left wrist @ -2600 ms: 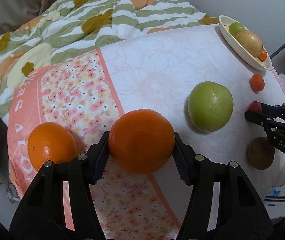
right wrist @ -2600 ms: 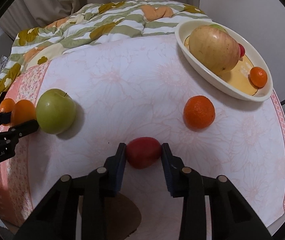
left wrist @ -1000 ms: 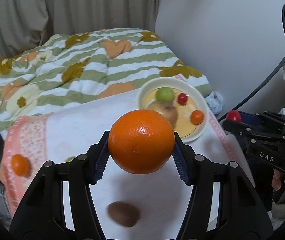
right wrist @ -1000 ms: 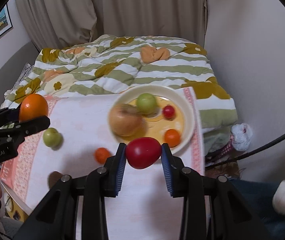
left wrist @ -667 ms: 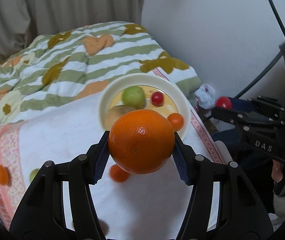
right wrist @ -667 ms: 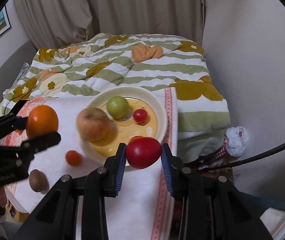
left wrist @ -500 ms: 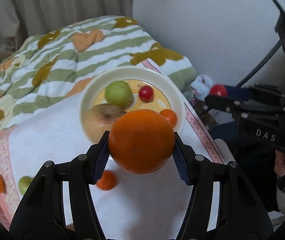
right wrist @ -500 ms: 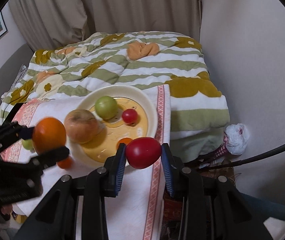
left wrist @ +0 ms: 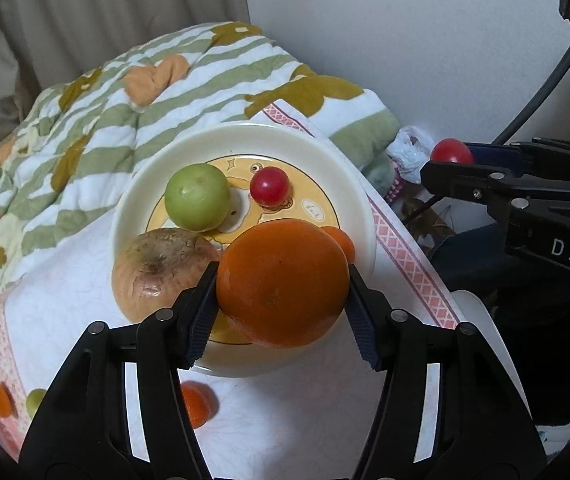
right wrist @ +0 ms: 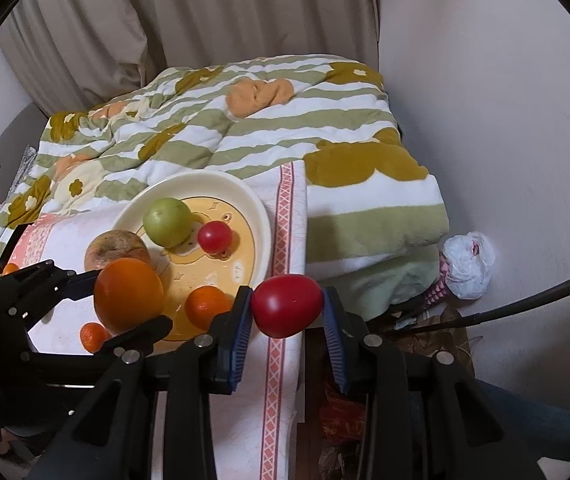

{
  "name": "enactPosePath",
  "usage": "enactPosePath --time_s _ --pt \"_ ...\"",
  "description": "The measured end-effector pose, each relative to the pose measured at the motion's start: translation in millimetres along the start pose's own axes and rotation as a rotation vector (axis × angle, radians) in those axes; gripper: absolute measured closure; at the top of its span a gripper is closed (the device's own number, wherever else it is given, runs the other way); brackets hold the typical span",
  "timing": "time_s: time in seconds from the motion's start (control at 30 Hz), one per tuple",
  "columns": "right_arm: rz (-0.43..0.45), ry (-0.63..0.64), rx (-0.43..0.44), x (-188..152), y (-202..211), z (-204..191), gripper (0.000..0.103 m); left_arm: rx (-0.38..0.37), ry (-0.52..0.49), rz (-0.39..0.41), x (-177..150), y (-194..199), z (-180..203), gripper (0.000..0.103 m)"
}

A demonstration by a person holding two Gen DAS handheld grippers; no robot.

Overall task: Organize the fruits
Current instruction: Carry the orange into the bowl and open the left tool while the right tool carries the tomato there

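Main risk is crowding: the plate (left wrist: 365, 216) already holds a green apple (left wrist: 197, 196), a small red tomato (left wrist: 269, 186), a brownish apple (left wrist: 157, 268) and a small orange fruit (right wrist: 208, 306), and the free space looks tight. The left gripper (left wrist: 283, 312) is clamped on the orange (left wrist: 283, 282), pads pressing both sides, fruit sitting at the fingertips and bulging forward past them. It hangs over the near part of the plate, just beside the brownish apple and covering most of the small orange fruit. Released from here it could land on that small fruit, or nudge the brownish apple, which sits right at the rim, off onto the cloth (left wrist: 305, 420). Round fruit on a shallow plate on soft bedding would probably roll. The right gripper (right wrist: 287, 312) is clamped on a red tomato (right wrist: 287, 311), held between the pads near the tips. In the right wrist view it reads just off the plate's right edge, over the cloth border and close to the drop beside the bed, so a slip there likely means fruit on the floor. The two grippers are near each other at the same plate, so finger clash is possible if both go in together. One small orange (left wrist: 199, 404) is on the cloth just short of the plate, and two more fruits lie at the far left edge.
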State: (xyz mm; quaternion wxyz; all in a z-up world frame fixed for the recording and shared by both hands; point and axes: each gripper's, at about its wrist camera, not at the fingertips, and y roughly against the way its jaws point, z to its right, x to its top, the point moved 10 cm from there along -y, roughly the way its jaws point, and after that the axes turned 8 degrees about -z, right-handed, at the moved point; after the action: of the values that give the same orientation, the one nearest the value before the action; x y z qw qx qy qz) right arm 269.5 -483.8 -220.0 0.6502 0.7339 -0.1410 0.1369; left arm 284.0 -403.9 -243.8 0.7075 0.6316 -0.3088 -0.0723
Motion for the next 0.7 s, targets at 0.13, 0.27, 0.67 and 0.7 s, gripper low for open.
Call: enactPosePath --time_s 0.13,0.27,0.67,0.7 --pt "0.004 -0.011 -0.005 2 2 3 0.071 -0.030 0.006 0.003 1 4 1 0.031" --pt "0.009 -0.017 -0.002 4 6 4 0.071 -0.031 0.011 0.054 5 18 3 0.000" --pt "0.013 0.038 0.023 13 11 -15 0.071 -0.005 0.093 0.069 -12 59 -34 0.000" --pt "0.011 0.047 0.029 14 10 -18 0.071 -0.002 0.111 0.067 -15 62 -40 0.000"
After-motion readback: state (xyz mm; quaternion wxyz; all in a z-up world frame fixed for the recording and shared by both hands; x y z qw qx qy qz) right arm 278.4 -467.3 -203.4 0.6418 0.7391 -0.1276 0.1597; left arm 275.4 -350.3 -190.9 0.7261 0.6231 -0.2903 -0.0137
